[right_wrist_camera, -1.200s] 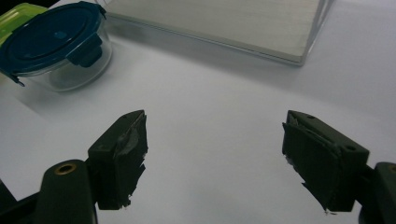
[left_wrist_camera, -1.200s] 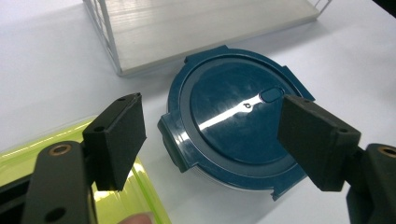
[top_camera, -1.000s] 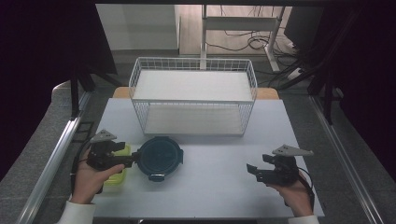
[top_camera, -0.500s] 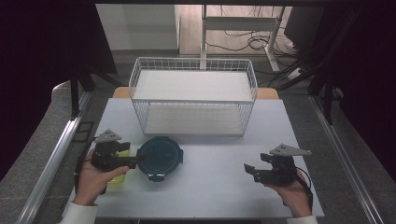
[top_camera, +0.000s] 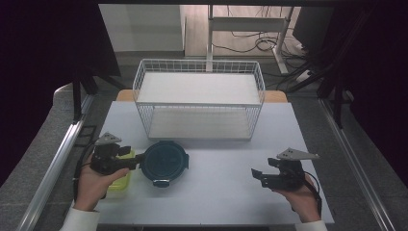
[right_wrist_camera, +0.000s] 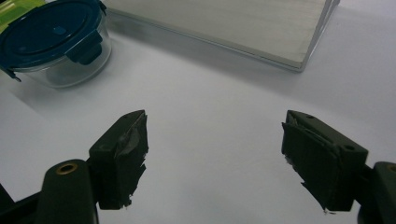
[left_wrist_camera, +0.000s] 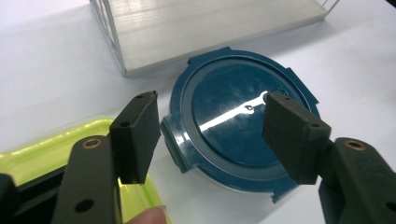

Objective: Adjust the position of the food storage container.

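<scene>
High view: white rectangular bench (top_camera: 216, 192) with a white wire basket (top_camera: 199, 98) standing at the middle of its far edge; the basket holds a pale flat panel on its floor. Near the bench's front-left corner sits a round clear container with a dark blue clip-on lid (top_camera: 163, 162), and just to its left a lime-green plastic tray (top_camera: 120, 180), partly covered by the left hand (top_camera: 91, 185).

Left gripper (top_camera: 136, 161) is held low over the green tray, pointing right toward the container. Its fingers stand apart, tips at or just short of the container's left rim; contact cannot be told from this view.

Left gripper view: the two black fingers (left_wrist_camera: 135, 135) are spread wide, the blue lid (left_wrist_camera: 243, 121) lying between and beyond them. The lid's side clip faces the gap. Fingers appear above the lid, not clamped on it. A corner of the green tray (left_wrist_camera: 51, 149) shows beneath the left-hand finger.

Right gripper (top_camera: 257, 175) sits near the bench's front-right corner, held in the right hand (top_camera: 300, 197), well apart from the container, pointing left.

Right gripper view: fingers (right_wrist_camera: 121, 154) wide apart over bare bench, nothing between them. The container (right_wrist_camera: 56, 42) shows at the upper left, the basket's panel (right_wrist_camera: 224, 25) across the top.
</scene>
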The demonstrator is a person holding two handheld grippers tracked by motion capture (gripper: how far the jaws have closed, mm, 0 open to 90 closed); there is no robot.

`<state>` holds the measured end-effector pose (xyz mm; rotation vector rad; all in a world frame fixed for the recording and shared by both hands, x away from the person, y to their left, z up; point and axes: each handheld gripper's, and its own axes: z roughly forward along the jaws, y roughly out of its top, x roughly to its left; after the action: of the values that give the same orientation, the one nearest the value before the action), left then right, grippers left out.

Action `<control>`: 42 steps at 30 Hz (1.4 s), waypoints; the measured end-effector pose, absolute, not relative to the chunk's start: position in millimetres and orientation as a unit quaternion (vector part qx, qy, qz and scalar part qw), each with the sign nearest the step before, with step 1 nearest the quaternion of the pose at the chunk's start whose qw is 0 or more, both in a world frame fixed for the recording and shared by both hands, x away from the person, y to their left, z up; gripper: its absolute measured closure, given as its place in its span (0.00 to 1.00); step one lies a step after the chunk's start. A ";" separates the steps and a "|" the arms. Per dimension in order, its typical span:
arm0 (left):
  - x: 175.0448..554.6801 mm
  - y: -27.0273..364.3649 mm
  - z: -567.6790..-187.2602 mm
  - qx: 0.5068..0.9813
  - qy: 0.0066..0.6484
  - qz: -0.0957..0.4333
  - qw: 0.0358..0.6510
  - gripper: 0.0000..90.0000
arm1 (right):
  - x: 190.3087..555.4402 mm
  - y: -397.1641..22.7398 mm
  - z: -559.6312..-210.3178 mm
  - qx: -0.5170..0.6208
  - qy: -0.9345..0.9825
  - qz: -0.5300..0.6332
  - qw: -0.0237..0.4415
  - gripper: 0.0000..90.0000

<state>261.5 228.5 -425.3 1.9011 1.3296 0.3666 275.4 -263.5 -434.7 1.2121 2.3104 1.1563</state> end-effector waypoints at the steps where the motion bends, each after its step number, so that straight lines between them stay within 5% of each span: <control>1: 261.5 228.5 -425.3 0.747 0.522 0.144 0.386 0.42 | 275.4 -263.5 -434.7 0.420 0.801 0.401 0.143 0.25; 9: 288.2 232.2 -436.6 0.752 0.540 0.146 0.349 0.54 | 278.4 -263.7 -436.6 0.424 0.802 0.394 0.147 0.25; 26: 317.9 240.2 -459.6 0.774 0.558 0.099 0.281 0.98 | 280.2 -266.9 -441.7 0.442 0.801 0.373 0.153 0.25; 42: 314.3 230.4 -475.6 0.794 0.559 0.066 0.230 1.00 | 280.5 -269.9 -441.1 0.449 0.797 0.374 0.155 0.25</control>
<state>314.3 230.4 -475.6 2.1853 1.5375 0.1822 280.5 -269.9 -441.1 1.2849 2.2822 1.0710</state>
